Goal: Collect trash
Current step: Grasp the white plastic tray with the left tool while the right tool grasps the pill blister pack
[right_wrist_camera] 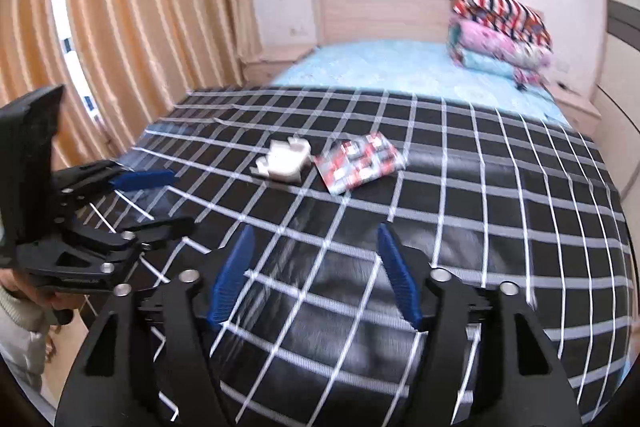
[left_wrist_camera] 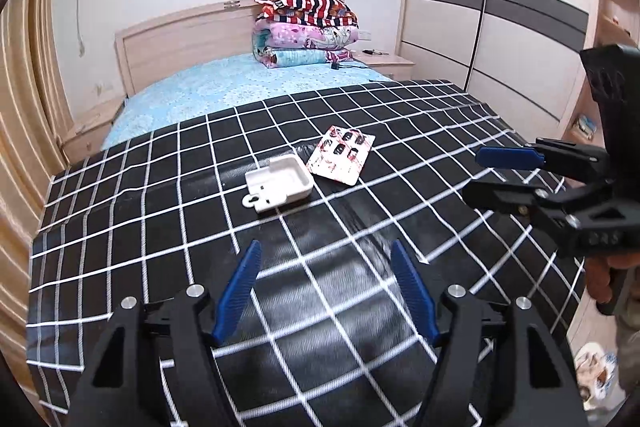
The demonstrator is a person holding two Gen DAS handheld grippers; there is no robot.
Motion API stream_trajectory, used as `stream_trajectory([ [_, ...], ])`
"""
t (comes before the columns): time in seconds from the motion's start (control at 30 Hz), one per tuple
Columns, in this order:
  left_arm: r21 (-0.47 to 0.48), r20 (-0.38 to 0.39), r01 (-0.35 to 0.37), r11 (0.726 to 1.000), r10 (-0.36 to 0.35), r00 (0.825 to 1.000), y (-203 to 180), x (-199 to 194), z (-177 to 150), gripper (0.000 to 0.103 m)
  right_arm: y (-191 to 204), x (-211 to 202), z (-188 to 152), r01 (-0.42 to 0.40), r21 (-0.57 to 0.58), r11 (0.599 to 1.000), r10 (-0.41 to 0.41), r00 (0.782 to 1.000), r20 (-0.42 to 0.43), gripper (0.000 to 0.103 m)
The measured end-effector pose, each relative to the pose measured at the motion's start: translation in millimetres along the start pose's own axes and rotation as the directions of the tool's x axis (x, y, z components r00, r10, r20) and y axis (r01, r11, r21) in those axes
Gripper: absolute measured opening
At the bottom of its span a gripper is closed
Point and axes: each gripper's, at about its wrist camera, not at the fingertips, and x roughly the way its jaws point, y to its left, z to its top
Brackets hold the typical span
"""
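A black cloth with white squares (left_wrist_camera: 200, 195) covers the near part of a bed, and two bits of trash lie on it near the middle. One is a white plastic tray (left_wrist_camera: 279, 183), empty inside, with a little hook tab on its near end. The other is a flat red and white packet (left_wrist_camera: 343, 154) with dark pictures on it. In the left wrist view the packet sits at about 1 o'clock from the tray, just beside it; I cannot tell if they touch. Both lie flat on the cloth. The left claw (left_wrist_camera: 325, 263) is wide open, its two blue fingers far apart, and it holds nothing. It hangs over the cloth, and the tray lies ahead of it at about 11 o'clock, well apart from the fingertips. The right claw (right_wrist_camera: 316, 247) is wide open too and holds nothing. In its own view the tray (right_wrist_camera: 283, 163) is ahead at about 11 o'clock and the packet (right_wrist_camera: 360, 163) at about 1 o'clock, both well away from its blue fingers. Each claw can be seen from the other's camera, off to the side, above the cloth. Past the black cloth the bed has a blue sheet (left_wrist_camera: 224, 87), and a pile of folded blankets (left_wrist_camera: 308, 29) sits up by the wooden headboard (left_wrist_camera: 180, 43). Tan curtains (right_wrist_camera: 152, 7) hang on one side and a big wardrobe (left_wrist_camera: 500, 27) stands on the other.
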Motion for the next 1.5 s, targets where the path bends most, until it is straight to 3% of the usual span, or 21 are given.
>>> stream_trajectory([
  [0.13,-0.040,-0.009,-0.027,0.999,0.027,1.000,10,19,11,0.066,1,10,8,0.037,-0.108,0.993,-0.037,0.999,0.004,0.077],
  [0.3,-0.066,-0.034,-0.044,0.997,0.042,0.999,19,44,19,0.067,-13,28,18,0.028,-0.128,0.991,-0.032,0.999,-0.029,0.079],
  [0.5,-0.073,-0.061,-0.084,0.994,0.080,0.995,25,71,28,0.067,-36,53,24,0.037,0.003,0.999,-0.037,0.994,-0.100,0.079],
  [0.6,-0.098,-0.086,-0.091,0.991,0.082,0.993,29,83,30,0.067,-40,69,26,0.087,0.030,0.996,-0.082,0.985,-0.150,0.079],
  [0.9,-0.133,-0.108,-0.132,0.982,0.118,0.987,32,103,37,0.067,-59,85,33,0.079,0.170,0.982,-0.050,0.985,-0.166,0.079],
  [1.1,-0.126,-0.124,-0.159,0.979,0.143,0.982,29,117,36,0.067,-61,89,30,0.069,0.205,0.976,-0.034,0.985,-0.169,0.079],
  [1.13,-0.121,-0.123,-0.169,0.978,0.154,0.980,28,118,36,0.058,-60,91,31,0.061,0.198,0.978,-0.026,0.985,-0.172,0.079],
  [1.2,-0.113,-0.114,-0.179,0.977,0.166,0.980,27,116,36,0.054,-59,91,31,0.058,0.192,0.980,-0.024,0.985,-0.172,0.079],
  [1.23,-0.102,-0.110,-0.175,0.979,0.163,0.980,25,115,36,0.036,-59,91,32,0.058,0.189,0.980,-0.025,0.985,-0.171,0.079],
  [1.27,-0.087,-0.112,-0.179,0.980,0.169,0.979,24,115,36,0.024,-59,91,32,0.058,0.188,0.980,-0.025,0.985,-0.171,0.079],
  [1.4,-0.056,-0.106,-0.163,0.985,0.157,0.982,22,111,33,0.019,-60,93,34,0.049,0.198,0.979,-0.015,0.986,-0.168,0.079],
  [1.47,-0.045,-0.101,-0.163,0.986,0.158,0.982,22,107,31,0.008,-61,95,35,0.047,0.208,0.977,-0.010,0.985,-0.174,0.079],
  [1.5,-0.041,-0.096,-0.163,0.986,0.158,0.983,23,104,29,0.008,-61,96,35,0.040,0.218,0.975,-0.001,0.984,-0.175,0.079],
])
